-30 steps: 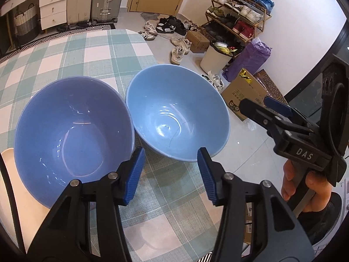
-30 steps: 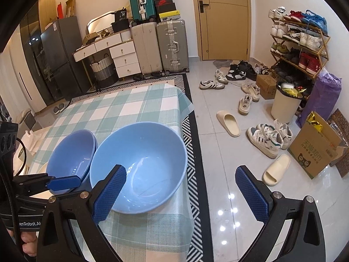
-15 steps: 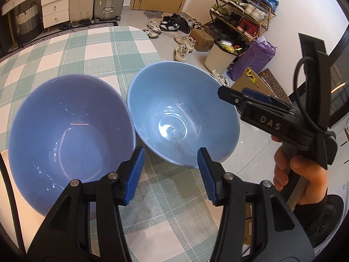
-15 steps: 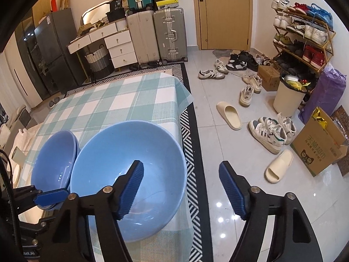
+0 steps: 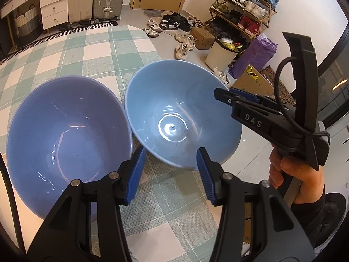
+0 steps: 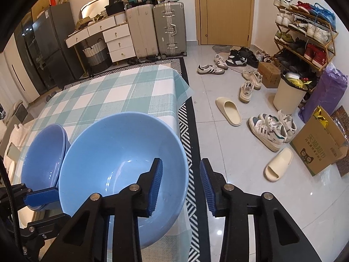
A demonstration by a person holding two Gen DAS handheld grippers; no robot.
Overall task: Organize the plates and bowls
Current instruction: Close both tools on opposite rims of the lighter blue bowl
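Observation:
Two bowls stand side by side on the checked tablecloth (image 5: 98, 50). The darker blue bowl (image 5: 65, 135) (image 6: 41, 159) is on the left, with a second rim showing just under it in the right wrist view. The light blue bowl (image 5: 174, 113) (image 6: 113, 152) sits at the table's right edge. My right gripper (image 6: 181, 183) (image 5: 226, 92) straddles that bowl's right rim, one finger inside and one outside. Its jaws are closing, with a gap still showing on both sides of the rim. My left gripper (image 5: 171, 170) hovers open over the cloth just in front of both bowls, holding nothing.
The table's right edge lies right beside the light bowl, with a striped rug (image 6: 189, 135) and tiled floor below. Slippers (image 6: 229, 111), shoes, a cardboard box (image 6: 316, 148), a bin (image 6: 288, 96) and a shoe rack fill the floor to the right. A cream surface (image 5: 13, 196) shows under the dark bowl.
My right gripper came down and in over the light blue bowl's right rim, and its jaws narrowed from wide apart. The left gripper and both bowls stayed put.

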